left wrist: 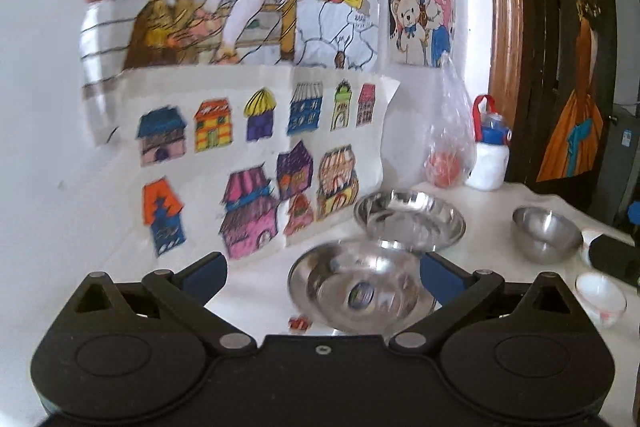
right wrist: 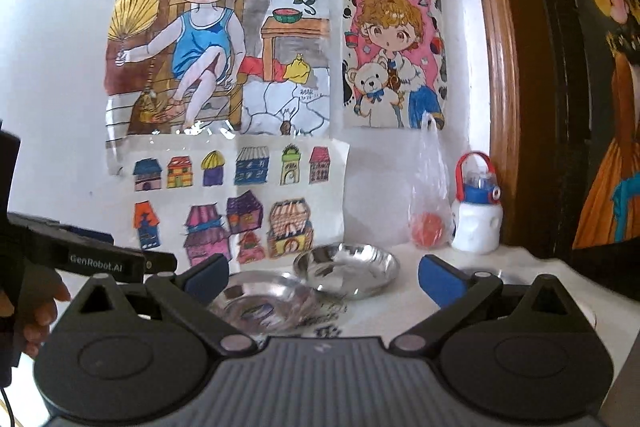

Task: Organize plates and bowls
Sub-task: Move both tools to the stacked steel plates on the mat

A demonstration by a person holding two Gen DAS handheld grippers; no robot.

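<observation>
Two shallow steel plates lie on the white tabletop by the wall. The near plate (left wrist: 360,291) (right wrist: 264,303) has a sticker in its middle, and the far plate (left wrist: 410,219) (right wrist: 348,269) sits just behind it to the right. A steel bowl (left wrist: 546,233) and a small white bowl (left wrist: 600,299) stand further right. My left gripper (left wrist: 322,275) is open wide just short of the near plate, nothing between its pads. My right gripper (right wrist: 324,277) is open too, facing both plates with nothing held. The left gripper's fingers (right wrist: 100,261) and a hand (right wrist: 36,311) show at the left of the right wrist view.
A clear plastic bag (left wrist: 448,147) with something orange-red in it and a white bottle (left wrist: 490,155) with a blue lid stand at the back by a wooden frame (left wrist: 504,27). Coloured drawings (left wrist: 248,155) cover the wall. A small red scrap (left wrist: 300,323) lies near the front.
</observation>
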